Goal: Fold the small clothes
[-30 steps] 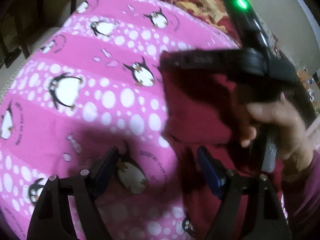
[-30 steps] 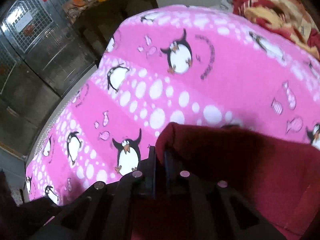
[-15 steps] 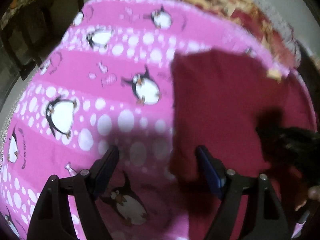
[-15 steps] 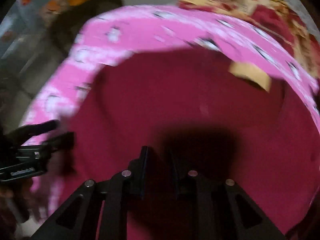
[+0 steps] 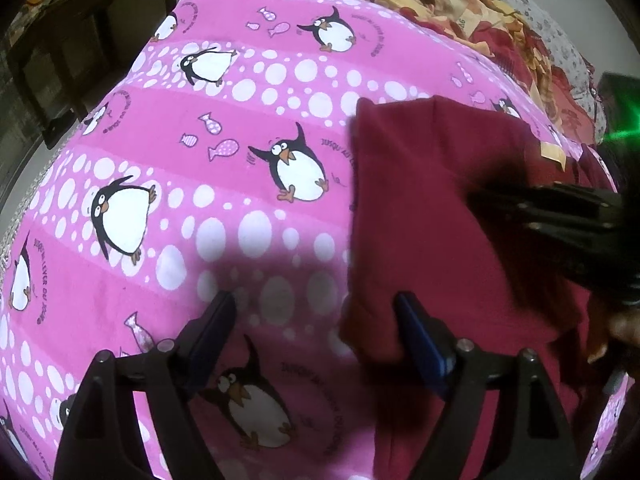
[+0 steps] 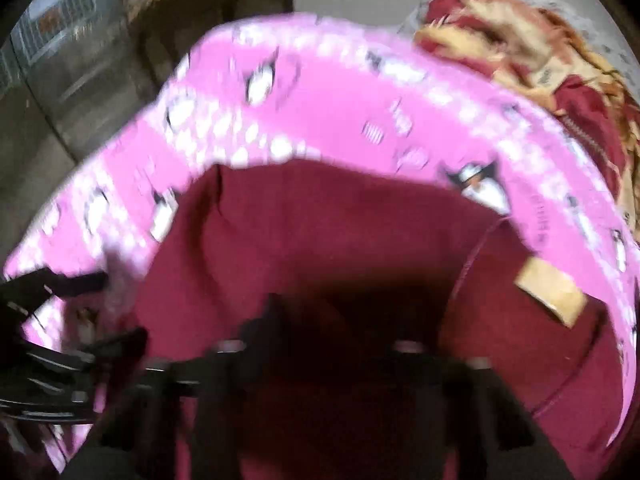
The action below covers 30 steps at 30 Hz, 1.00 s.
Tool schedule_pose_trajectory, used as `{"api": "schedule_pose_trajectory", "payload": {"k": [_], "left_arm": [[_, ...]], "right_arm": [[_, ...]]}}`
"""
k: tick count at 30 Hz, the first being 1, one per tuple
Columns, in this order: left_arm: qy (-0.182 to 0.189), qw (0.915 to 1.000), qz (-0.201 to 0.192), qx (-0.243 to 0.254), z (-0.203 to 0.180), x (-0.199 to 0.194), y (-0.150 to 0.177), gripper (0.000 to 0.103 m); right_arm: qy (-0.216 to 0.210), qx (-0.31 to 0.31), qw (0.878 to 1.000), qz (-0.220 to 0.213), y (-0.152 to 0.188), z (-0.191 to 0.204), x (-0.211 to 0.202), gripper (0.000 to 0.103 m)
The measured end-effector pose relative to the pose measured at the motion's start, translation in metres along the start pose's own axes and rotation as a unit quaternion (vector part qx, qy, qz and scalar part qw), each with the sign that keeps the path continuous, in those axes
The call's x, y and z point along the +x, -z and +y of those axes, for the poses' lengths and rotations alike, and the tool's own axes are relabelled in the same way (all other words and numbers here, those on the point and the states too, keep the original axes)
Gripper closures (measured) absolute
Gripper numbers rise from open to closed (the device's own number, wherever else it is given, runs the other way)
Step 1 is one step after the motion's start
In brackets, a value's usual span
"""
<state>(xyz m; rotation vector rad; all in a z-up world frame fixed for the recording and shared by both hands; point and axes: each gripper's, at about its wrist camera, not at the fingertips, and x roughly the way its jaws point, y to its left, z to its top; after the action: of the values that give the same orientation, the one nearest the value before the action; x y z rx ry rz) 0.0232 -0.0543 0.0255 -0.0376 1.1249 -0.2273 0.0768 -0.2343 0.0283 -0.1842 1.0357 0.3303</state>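
A maroon garment [image 5: 432,220] lies flat on a pink penguin blanket [image 5: 240,128], with a tan label [image 5: 552,152] near its far right edge. My left gripper [image 5: 314,304] stands wide open low over the blanket. Its right finger overlaps the garment's near left corner, and only blanket shows in the gap. My right gripper [image 5: 492,206] hovers over the garment's right half. In the blurred right wrist view the garment [image 6: 320,232] and label [image 6: 550,294] fill the middle. The right gripper [image 6: 316,320] sits in dark shadow, its jaws a narrow gap apart, and I see no fabric pinched.
Red and gold bedding [image 5: 460,8] is heaped past the blanket's far right edge. Dark wooden furniture [image 5: 80,40] stands beyond the blanket's left side, and a metal cabinet [image 6: 60,60] lies further off. A hand [image 5: 616,332] shows at the right edge.
The right gripper held the garment's edge up a second ago. It has swung to the right, its jaws have parted, and the garment now lies flat. The left gripper stayed open.
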Motion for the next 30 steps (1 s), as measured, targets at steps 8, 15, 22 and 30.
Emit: {"api": "schedule_pose_trajectory", "payload": {"k": [8, 15, 22, 30], "left_arm": [[0.001, 1.0000, -0.008, -0.002, 0.001, 0.004, 0.001, 0.016], [-0.002, 0.9994, -0.034, 0.001, -0.004, -0.020, -0.006, 0.016], [0.025, 0.9981, -0.051, 0.021, -0.031, -0.028, -0.015, 0.016], [-0.005, 0.9982, 0.006, 0.060, -0.058, 0.016, -0.006, 0.016]], "right_arm": [[0.009, 0.061, 0.998, -0.018, 0.007, -0.017, -0.007, 0.098], [-0.015, 0.130, 0.990, -0.061, 0.049, -0.032, -0.067, 0.072], [0.095, 0.205, 0.972, -0.063, 0.115, -0.093, -0.125, 0.055], [0.125, 0.330, 0.935, -0.023, 0.172, -0.169, -0.124, 0.055]]}}
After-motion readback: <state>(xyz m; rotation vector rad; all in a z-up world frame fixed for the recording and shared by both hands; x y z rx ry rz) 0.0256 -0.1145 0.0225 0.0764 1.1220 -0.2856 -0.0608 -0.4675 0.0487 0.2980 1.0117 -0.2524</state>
